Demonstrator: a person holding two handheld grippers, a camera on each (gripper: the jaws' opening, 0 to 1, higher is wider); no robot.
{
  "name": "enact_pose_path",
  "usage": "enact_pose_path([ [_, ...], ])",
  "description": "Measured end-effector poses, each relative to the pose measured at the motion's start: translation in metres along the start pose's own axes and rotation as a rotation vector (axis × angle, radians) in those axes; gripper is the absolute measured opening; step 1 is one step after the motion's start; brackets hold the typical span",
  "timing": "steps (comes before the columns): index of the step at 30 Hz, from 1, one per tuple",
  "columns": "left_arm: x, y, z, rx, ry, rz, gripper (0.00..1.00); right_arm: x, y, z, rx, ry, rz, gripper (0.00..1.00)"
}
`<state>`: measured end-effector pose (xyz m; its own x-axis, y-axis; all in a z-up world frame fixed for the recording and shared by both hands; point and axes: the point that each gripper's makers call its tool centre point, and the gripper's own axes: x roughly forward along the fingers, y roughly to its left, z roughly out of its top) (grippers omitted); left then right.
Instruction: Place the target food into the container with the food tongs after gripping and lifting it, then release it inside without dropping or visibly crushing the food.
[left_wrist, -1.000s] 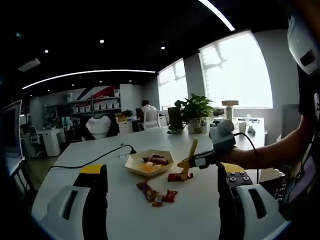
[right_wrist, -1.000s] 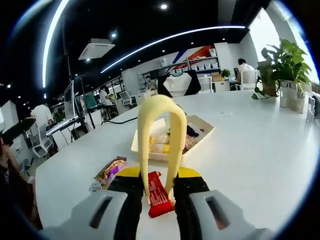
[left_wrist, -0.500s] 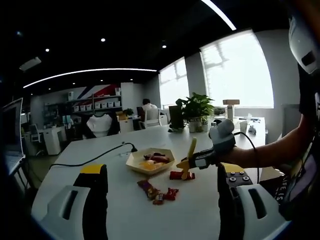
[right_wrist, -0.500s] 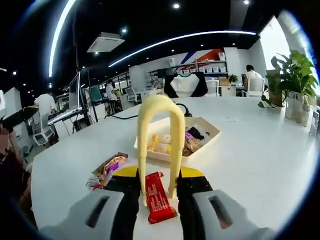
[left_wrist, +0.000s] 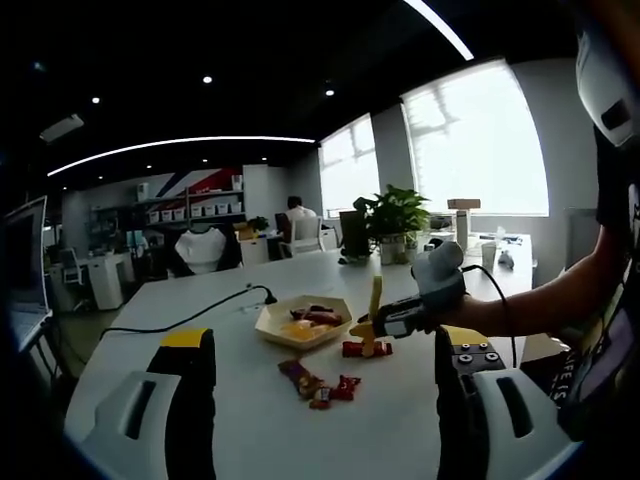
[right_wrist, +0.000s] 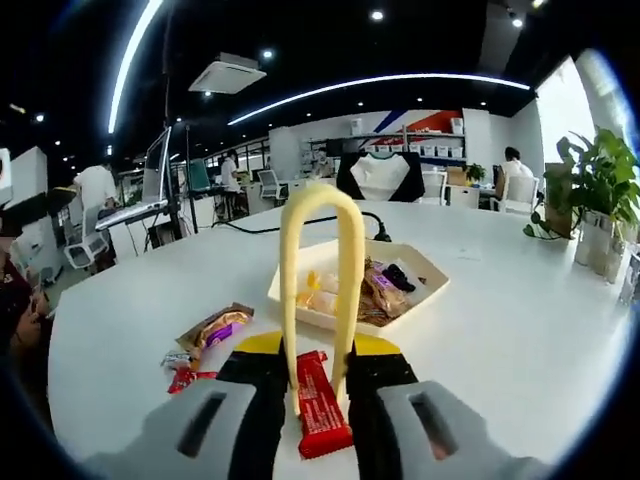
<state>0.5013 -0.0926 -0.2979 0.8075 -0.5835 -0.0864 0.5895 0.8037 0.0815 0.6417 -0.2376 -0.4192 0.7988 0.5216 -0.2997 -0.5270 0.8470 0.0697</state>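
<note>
A red snack bar lies flat on the white table. Yellow food tongs stand over it, one tip on each side of the bar's near half; I cannot tell whether the tips touch it. My right gripper is shut on the tongs' arms. Beyond them sits a cream tray holding several wrapped snacks. In the left gripper view the right gripper holds the tongs upright over the bar, beside the tray. My left gripper is open and holds nothing.
Loose wrapped snacks lie left of the bar, also seen as a small heap. A black cable runs across the table behind the tray. Potted plants stand at the far right. The person's arm reaches in from the right.
The right gripper has edged left toward the tray and the tongs stand more upright. The red bar stays on the table between the tips. The left gripper has not moved.
</note>
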Motion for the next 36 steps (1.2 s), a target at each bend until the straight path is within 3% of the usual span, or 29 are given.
enact_pose_path([
  [4,0.001,-0.001,0.004,0.006,-0.006,-0.005,0.96,-0.001,-0.001,0.001,0.028,-0.023,0.019,0.17],
  [7,0.001,-0.001,0.002,0.014,0.004,-0.007,0.96,-0.002,-0.001,0.002,0.097,-0.027,0.023,0.17],
  [18,-0.001,0.003,0.001,0.008,0.01,0.01,0.96,-0.003,0.007,0.01,0.105,-0.05,0.023,0.18],
  [26,0.0,0.0,-0.001,0.008,0.013,0.0,0.96,-0.006,0.001,0.034,0.141,-0.106,0.02,0.18],
  [36,0.001,0.002,-0.003,0.005,0.012,0.003,0.96,0.014,-0.028,0.069,0.119,-0.138,0.004,0.18],
])
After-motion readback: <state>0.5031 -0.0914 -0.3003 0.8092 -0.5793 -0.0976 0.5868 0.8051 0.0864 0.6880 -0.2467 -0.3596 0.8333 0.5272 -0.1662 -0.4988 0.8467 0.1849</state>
